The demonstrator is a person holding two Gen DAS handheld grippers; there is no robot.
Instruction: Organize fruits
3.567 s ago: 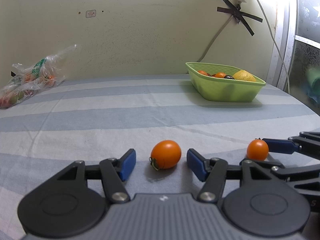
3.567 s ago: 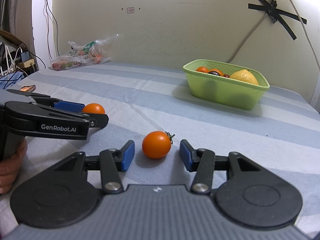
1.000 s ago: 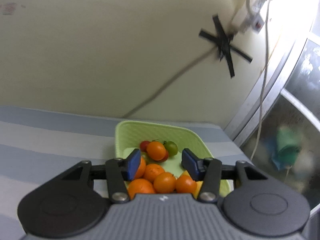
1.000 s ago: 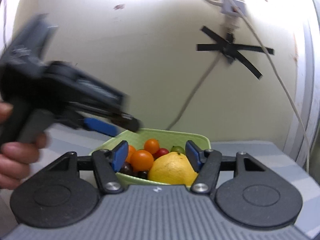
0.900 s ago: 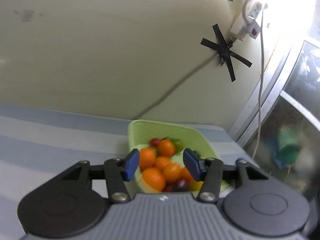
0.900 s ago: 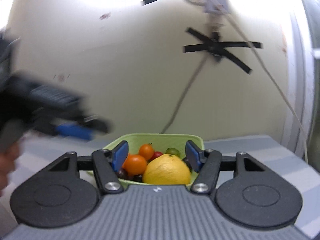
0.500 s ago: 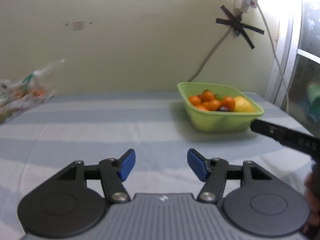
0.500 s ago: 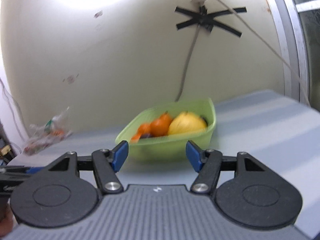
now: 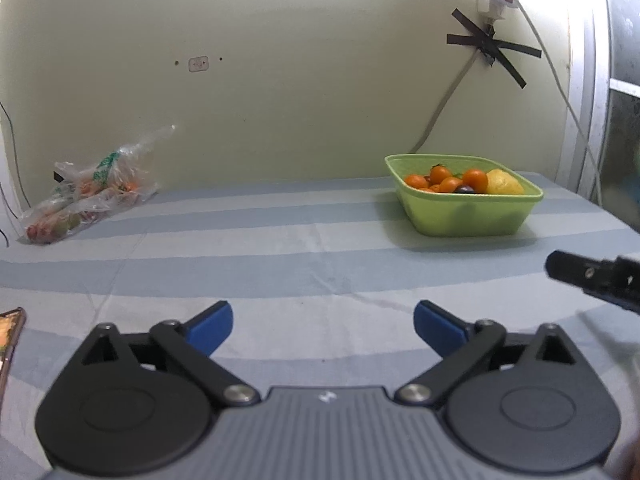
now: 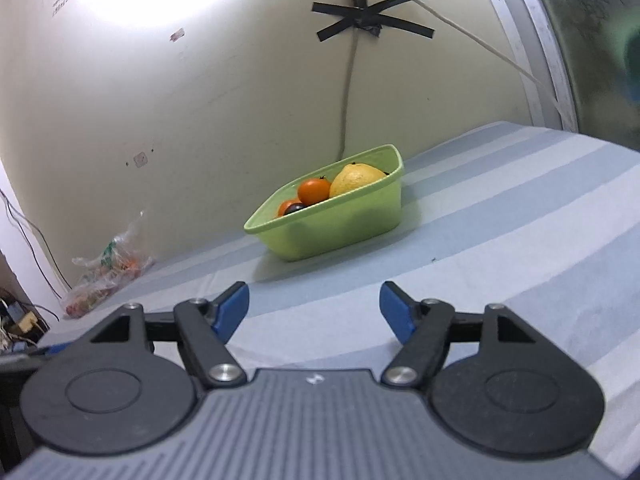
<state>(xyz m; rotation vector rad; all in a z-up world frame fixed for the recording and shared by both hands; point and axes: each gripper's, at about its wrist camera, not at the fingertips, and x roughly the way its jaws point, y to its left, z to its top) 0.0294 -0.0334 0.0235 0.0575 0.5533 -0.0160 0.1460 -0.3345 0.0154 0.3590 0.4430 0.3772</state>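
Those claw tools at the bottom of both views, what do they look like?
Each one, the left gripper and the right gripper, has a ribbed grey body, two round black discs, black link arms with silver rivets, and blue pads at the fingertips. A small white logo sits at the body's centre. No cables show.

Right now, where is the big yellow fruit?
The yellow fruit sits in the green basket at its right end, beside the orange tomatoes. The basket stands on the striped cloth, far right, near the wall.

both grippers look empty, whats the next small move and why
Probably swing the left gripper toward the plastic bag by the wall: both grippers are open and empty, no loose fruit shows on the striped cloth, and the green basket already holds fruit.
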